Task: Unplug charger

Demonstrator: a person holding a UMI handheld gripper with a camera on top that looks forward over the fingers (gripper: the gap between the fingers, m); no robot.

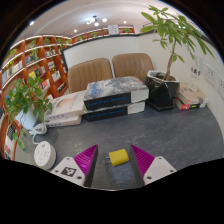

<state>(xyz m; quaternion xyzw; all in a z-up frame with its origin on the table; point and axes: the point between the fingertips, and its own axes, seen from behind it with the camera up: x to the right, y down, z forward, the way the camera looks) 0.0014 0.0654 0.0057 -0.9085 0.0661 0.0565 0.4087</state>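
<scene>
The hand-held gripper [113,163] is released, its magenta pads [87,157] spread wide over the grey floor [150,135]. A small yellow charger [119,156] lies between the fingers, with a gap at either side. Beyond stand stacked boxes [115,98], two chairs [110,69] and a potted plant [170,50].

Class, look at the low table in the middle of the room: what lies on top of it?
On the low table lie flat stacked items, perhaps folded cloth or boxes. Its top beneath them is hidden.
</scene>
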